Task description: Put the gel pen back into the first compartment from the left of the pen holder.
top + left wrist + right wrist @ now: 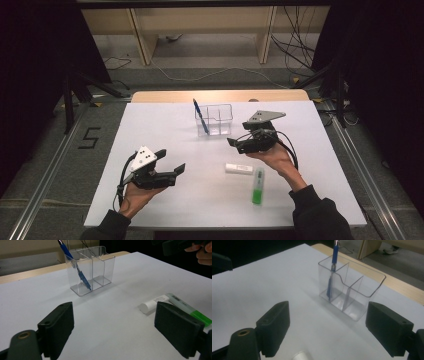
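A clear plastic organiser (225, 117) (105, 265) (362, 292) stands upright at the back middle of the white tabletop (165, 125). A blue pen (200, 116) (81, 277) (331, 277) leans in its left compartment. A white tube (239, 168) (152, 304) lies nearer the front, and a green highlighter (258, 186) (192, 312) lies just to its right. My left gripper (170, 160) (115, 315) hovers open at the front left, facing the organiser. My right gripper (239, 134) (328, 312) is open and empty, just right of the organiser and above the tube.
A wooden table edge (220, 95) shows behind the white top. Beyond it are shelf legs and loose cables (295, 50) on the floor. Metal rails (55, 160) run along both sides, and a taped "5" (89, 137) marks the floor at the left.
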Demonstrator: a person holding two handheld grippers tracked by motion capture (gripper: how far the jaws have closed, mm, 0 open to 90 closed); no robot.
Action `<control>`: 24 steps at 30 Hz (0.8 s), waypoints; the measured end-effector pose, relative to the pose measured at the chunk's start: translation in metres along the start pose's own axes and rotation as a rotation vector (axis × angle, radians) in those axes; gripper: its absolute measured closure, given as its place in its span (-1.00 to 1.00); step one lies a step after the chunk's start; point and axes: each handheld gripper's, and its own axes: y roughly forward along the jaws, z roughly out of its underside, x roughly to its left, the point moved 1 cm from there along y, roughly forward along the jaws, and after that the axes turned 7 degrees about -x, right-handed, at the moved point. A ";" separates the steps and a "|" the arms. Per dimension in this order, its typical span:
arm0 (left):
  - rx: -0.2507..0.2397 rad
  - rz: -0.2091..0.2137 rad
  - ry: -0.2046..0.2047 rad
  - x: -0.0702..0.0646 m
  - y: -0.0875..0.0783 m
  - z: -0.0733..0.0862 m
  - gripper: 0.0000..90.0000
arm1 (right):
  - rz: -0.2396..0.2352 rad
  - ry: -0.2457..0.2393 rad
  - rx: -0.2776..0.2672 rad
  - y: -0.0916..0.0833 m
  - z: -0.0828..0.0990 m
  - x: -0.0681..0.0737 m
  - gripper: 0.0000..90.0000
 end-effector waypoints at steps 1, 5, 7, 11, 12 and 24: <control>0.002 0.001 0.003 0.000 0.000 0.000 -0.65 | 0.000 -0.003 0.011 -0.001 0.001 0.001 -0.56; 0.001 0.001 0.002 0.000 0.000 0.000 -0.65 | -0.013 -0.013 0.032 -0.005 0.007 0.002 -0.56; -0.001 0.001 -0.001 -0.001 0.001 -0.001 -0.65 | -0.019 -0.012 0.046 -0.006 0.010 0.003 -0.56; 0.004 0.004 0.004 -0.002 0.003 -0.001 -0.65 | -0.025 -0.019 0.087 -0.007 0.018 0.004 -0.56; 0.006 0.003 0.005 -0.002 0.003 -0.001 -0.65 | -0.022 -0.024 0.095 -0.007 0.020 0.004 -0.56; 0.005 0.005 0.006 -0.002 0.003 -0.001 -0.65 | -0.011 -0.016 0.183 -0.016 0.040 0.007 -0.55</control>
